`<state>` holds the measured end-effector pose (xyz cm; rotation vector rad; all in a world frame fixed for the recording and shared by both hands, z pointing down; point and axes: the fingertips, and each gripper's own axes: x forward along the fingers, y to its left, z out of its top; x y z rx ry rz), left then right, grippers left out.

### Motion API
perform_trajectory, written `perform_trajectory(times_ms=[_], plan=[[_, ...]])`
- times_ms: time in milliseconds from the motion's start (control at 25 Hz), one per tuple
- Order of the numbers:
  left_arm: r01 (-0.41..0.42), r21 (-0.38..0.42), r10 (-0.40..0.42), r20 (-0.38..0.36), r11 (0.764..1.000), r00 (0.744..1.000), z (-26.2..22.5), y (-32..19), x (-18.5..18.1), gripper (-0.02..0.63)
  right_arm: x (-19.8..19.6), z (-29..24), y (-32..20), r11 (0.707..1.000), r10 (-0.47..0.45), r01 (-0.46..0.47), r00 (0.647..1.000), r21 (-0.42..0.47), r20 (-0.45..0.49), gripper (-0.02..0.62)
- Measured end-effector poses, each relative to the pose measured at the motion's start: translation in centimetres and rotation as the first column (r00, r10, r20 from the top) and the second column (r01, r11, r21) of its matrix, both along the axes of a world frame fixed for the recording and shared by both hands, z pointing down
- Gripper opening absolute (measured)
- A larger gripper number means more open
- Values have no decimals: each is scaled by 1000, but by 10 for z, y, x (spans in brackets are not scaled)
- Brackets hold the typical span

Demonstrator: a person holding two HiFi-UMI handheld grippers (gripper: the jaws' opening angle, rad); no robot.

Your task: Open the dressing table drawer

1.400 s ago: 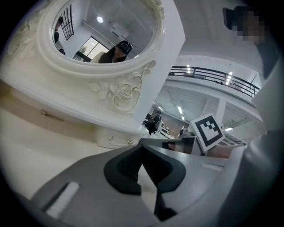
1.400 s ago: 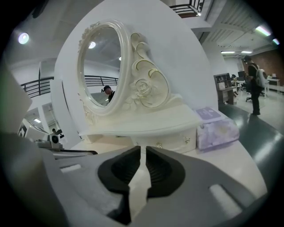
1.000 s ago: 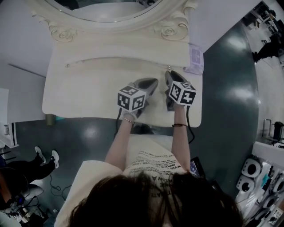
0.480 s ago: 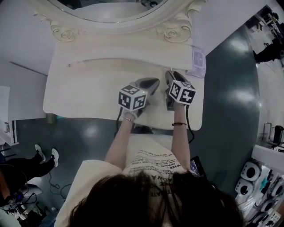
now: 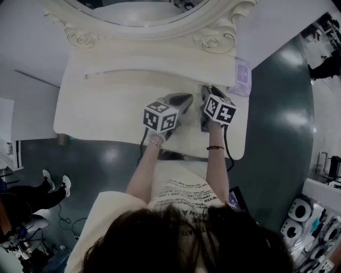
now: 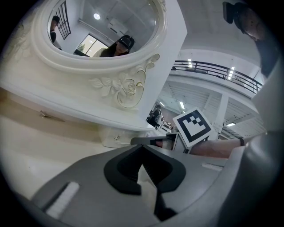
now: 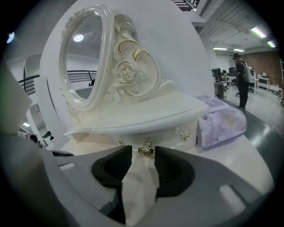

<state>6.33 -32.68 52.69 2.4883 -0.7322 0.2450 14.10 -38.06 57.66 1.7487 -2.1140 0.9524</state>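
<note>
The cream dressing table (image 5: 96, 114) carries an oval mirror (image 5: 138, 10) over a low shelf with small drawers. In the right gripper view a gold drawer knob (image 7: 145, 150) sits on the drawer front (image 7: 168, 138), just beyond the tips of my right gripper (image 7: 143, 149). Its jaws stand open on either side of the knob without pressing it. From the head view this gripper (image 5: 204, 90) points at the shelf's right end. My left gripper (image 5: 186, 98) lies beside it over the tabletop. Its tips (image 6: 141, 147) meet with nothing held.
A lilac tissue box (image 7: 222, 122) stands on the table right of the drawers, also visible from above (image 5: 242, 74). A second small knob (image 7: 184, 135) sits further right. The dark floor (image 5: 277, 122) surrounds the table, and a person's legs (image 5: 32, 192) show at the left.
Both grippers stay where they were at the table's back right. Only the head view has drifted a little.
</note>
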Motion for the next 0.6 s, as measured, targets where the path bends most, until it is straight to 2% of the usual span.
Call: perform_trajectory(times_ms=[160, 360, 600], plan=[[-1, -5, 1, 3, 1000, 1000, 2, -1, -2, -2, -3, 5, -1, 999, -12, 12, 1000, -30, 5, 146], [-9, -11, 9, 5, 1000, 1000, 4, -1, -1, -2, 3, 6, 0, 999, 18, -18, 1000, -36, -11, 106], [-17, -18, 17, 8, 1000, 1000, 7, 0, 0, -2, 4, 6, -1, 998, 45, -46, 999, -40, -12, 103]])
